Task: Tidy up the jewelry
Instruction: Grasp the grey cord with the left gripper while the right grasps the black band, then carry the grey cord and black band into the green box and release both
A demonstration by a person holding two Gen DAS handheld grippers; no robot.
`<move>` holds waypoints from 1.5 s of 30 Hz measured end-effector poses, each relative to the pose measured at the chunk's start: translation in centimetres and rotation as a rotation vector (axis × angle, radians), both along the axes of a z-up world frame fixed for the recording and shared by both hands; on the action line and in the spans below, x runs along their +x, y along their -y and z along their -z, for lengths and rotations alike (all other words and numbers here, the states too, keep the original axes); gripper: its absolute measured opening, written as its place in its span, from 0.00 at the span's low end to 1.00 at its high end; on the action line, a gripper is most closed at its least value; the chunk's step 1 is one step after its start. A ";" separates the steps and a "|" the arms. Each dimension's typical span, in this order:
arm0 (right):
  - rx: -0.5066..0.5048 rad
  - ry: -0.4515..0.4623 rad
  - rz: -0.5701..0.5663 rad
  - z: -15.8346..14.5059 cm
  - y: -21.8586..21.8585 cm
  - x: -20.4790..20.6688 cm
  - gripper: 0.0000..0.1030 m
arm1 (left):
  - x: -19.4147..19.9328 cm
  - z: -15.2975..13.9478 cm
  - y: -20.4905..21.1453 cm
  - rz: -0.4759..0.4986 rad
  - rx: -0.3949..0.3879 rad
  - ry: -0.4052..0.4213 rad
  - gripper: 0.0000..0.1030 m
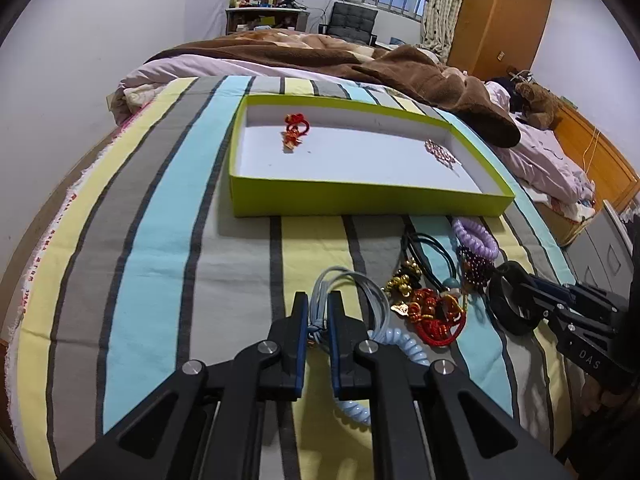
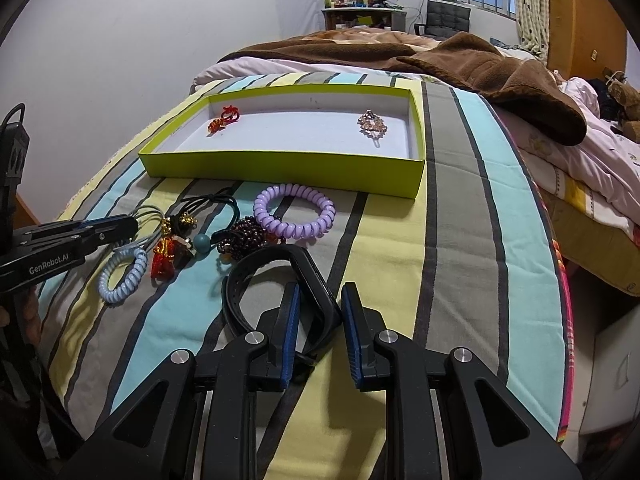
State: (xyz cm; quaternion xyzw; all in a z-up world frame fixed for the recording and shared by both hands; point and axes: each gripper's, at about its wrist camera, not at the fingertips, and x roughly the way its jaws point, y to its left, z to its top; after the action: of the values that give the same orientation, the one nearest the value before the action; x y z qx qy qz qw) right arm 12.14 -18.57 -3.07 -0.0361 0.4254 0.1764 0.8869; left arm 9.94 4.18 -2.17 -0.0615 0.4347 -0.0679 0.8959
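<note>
A green tray (image 1: 360,198) (image 2: 280,166) lies on the striped bedspread, holding a red ornament (image 1: 295,128) (image 2: 224,118) and a pink beaded clip (image 1: 440,152) (image 2: 372,122). In front of it lies a pile: a purple coil band (image 2: 294,216) (image 1: 476,236), a dark bead bracelet (image 2: 244,238), black cords, red-gold charms (image 1: 432,312) and a light-blue coil band (image 2: 120,276) (image 1: 400,344). My left gripper (image 1: 318,300) (image 2: 132,222) is shut on grey-blue cord loops (image 1: 352,280). My right gripper (image 2: 320,300) (image 1: 508,280) is narrowly open around a black headband (image 2: 280,264).
A brown blanket (image 1: 360,60) and pink bedding (image 2: 580,152) lie behind and right of the tray. The bed's right edge drops off near a grey cabinet (image 1: 600,248). A wooden wardrobe (image 1: 500,16) stands at the back.
</note>
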 end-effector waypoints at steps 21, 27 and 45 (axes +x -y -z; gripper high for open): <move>0.052 0.037 0.021 -1.4 0.7 -0.6 0.15 | -0.4 -2.6 -1.4 -0.020 -0.022 0.063 0.09; 0.066 0.062 0.020 -2.7 0.8 -0.6 0.15 | -0.4 -3.7 -1.7 -0.019 -0.032 0.088 0.10; 0.072 0.093 0.018 -6.3 -0.2 5.6 0.15 | 5.1 -6.9 -1.5 0.009 -0.029 0.143 0.10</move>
State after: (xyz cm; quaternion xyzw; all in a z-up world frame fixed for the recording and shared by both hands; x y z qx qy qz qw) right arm 17.77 -18.36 3.22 -0.0085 0.3772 0.1817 0.9081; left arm 15.01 5.72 4.73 -0.0674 0.3690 -0.0826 0.9233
